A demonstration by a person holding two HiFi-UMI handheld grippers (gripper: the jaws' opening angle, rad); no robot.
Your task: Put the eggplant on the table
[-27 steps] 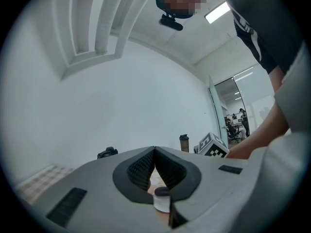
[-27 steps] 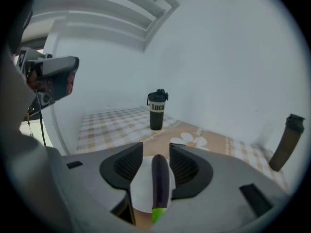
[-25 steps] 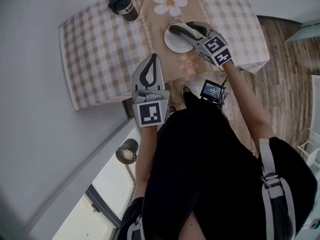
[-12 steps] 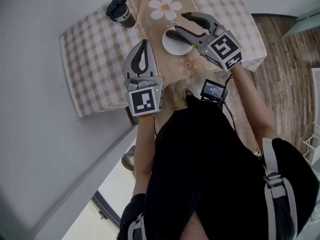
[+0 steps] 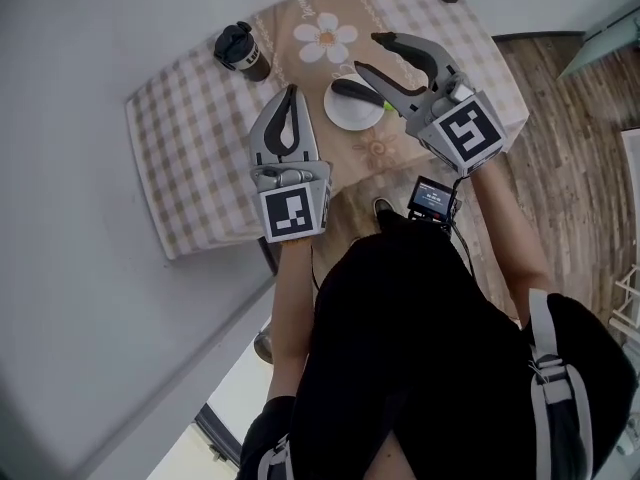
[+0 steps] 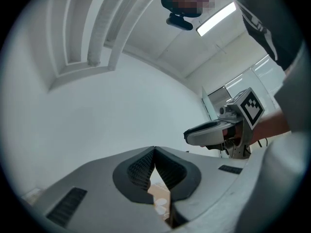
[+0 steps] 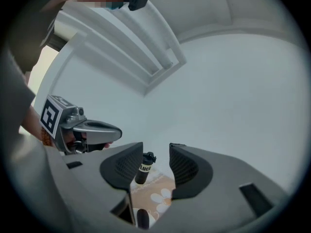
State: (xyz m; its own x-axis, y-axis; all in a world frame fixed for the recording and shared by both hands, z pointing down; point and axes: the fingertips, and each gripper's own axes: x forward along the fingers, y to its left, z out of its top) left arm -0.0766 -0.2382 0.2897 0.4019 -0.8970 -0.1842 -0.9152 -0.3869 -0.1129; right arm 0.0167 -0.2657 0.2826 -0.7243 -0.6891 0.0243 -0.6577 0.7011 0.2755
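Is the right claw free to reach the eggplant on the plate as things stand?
Probably yes: the right claw hangs open close to the eggplant on its plate, with nothing between them.

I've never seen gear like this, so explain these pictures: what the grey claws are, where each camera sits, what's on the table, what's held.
No robot here: a person holds a two-jaw gripper in each hand. The head view comes from a camera on the person's head, looking down; the other two come from cameras riding on the grippers, looking along their jaws. The left gripper has its jaws together on nothing. The right gripper has its jaws apart and empty. On the table, covered by a checked cloth, stand a dark lidded cup and a white plate with the eggplant lying on it.
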